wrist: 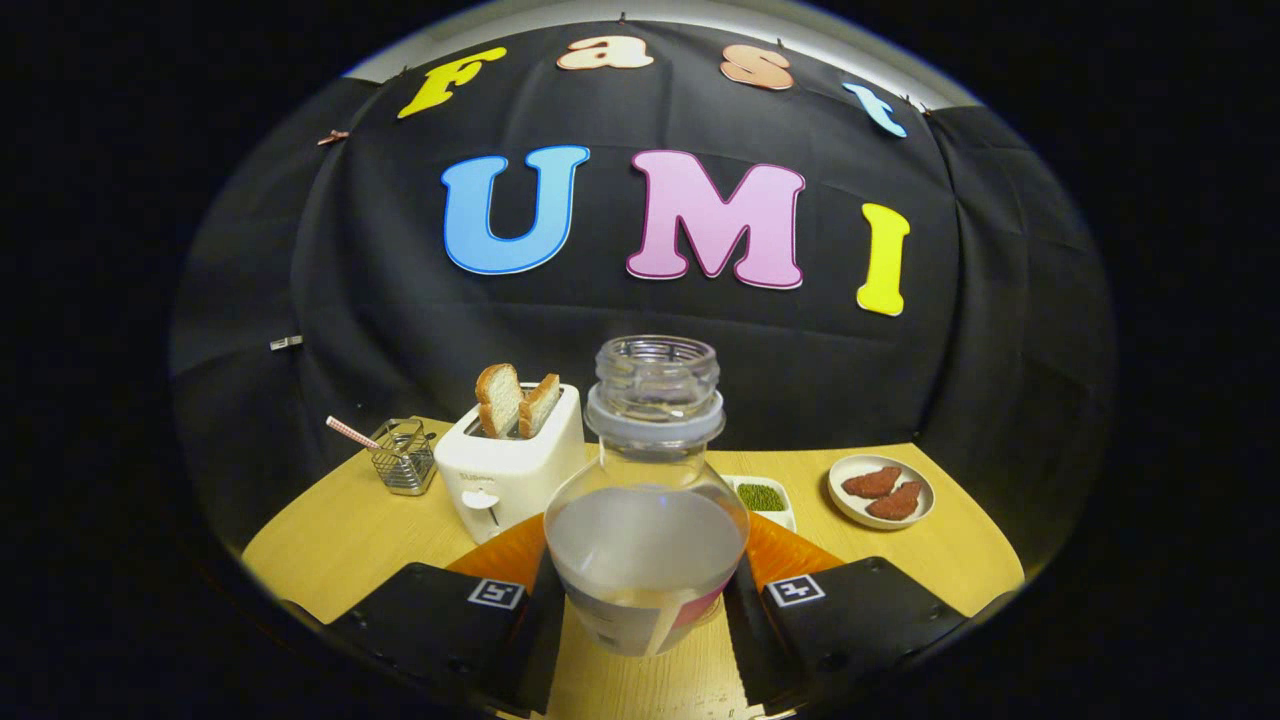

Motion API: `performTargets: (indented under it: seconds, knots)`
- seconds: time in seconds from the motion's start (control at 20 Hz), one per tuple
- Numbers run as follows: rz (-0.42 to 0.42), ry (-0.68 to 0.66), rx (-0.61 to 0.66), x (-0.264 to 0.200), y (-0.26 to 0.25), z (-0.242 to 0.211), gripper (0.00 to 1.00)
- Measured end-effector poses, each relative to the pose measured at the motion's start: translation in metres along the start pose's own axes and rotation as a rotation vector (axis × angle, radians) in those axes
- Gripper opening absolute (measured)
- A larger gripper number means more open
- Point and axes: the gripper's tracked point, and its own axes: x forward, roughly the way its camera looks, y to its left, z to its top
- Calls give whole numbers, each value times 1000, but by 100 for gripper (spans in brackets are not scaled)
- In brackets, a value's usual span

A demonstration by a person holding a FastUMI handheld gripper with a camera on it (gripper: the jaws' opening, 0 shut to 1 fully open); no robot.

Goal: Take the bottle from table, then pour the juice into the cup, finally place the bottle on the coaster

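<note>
— So, what sits around the bottle [646,500]?

— Beyond it and a little left, a white toaster [510,470] with two slices of bread [515,400] standing in its slots. Further left, a small wire basket [405,457] with a striped straw [350,432] leaning out. Beyond it to the right, a small white dish of green bits [765,497], and further right a round plate [882,490] with two reddish-brown pieces. All rest on a pale wooden table [330,540]. Nothing stands between the fingers and the bottle.

— And the bottle itself?

— Clear, with a rounded, bulbous body, a narrow threaded neck and a thick collar under it. No cap; the mouth is open. A cloudy greyish liquid fills about the lower half, and a label wraps the lower part. It looks smooth and glossy.

— Which way does it point?

— Upright, long axis vertical, mouth up, between the two fingers.

— The gripper [646,600]?

— Its fingers sit close against the bottle's lower body on either side and look to be clamped on it. Something orange shows behind the bottle's base; I cannot tell what it is.
</note>
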Motion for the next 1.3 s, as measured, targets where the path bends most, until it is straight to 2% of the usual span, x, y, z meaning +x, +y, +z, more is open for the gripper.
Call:
performTargets:
  seconds: [0.25, 0.65, 1.0, 1.3]
  knots:
    - [-130, -90, -50, 43, -24, -14, 73]
    - [-163, -17, 48, 84, -31, -83, 74]
    - [-188, 5, 75, 98, -47, -96, 76]
    - [-223, 33, 62, 90, -56, -99, 76]
